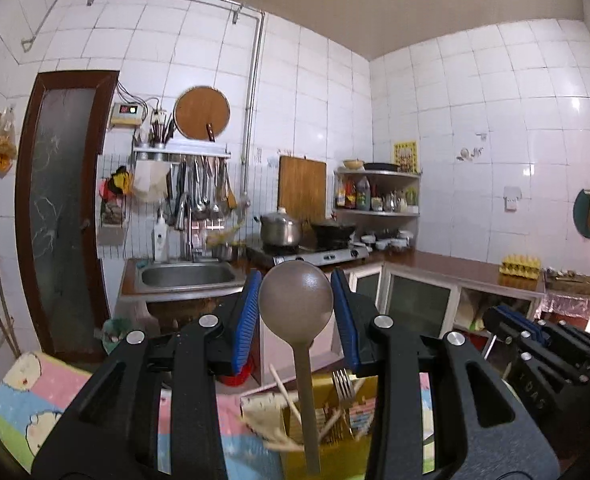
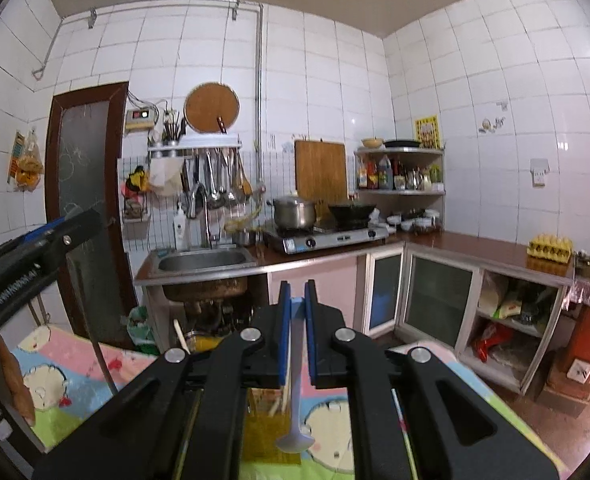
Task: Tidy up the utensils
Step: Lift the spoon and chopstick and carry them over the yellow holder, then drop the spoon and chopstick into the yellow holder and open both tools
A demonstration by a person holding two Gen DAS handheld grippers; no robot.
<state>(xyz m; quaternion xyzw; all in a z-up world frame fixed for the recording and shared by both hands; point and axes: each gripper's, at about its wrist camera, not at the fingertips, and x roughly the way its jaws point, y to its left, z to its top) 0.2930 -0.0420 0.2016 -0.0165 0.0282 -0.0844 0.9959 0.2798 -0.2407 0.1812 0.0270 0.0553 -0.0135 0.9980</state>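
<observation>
Two grippers above a yellow box (image 1: pixel 327 452) of utensils, left gripper (image 1: pixel 295 304) spread apart around a brown spoon (image 1: pixel 296 296) standing in the box, right gripper (image 2: pixel 297 312) clamped on a pale blue spoon (image 2: pixel 295 384), bowl hanging down over the box.

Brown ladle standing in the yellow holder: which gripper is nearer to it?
Left. The left gripper has its open fingers on either side of the brown ladle; the right gripper is off to the side, clamping a blue spoon.

Matt brown plastic-looking ladle (image 1: pixel 295 296), shiny metal fork (image 1: pixel 343 386), glossy white wall tiles (image 1: pixel 495 92), steel sink (image 2: pixel 205 262)
</observation>
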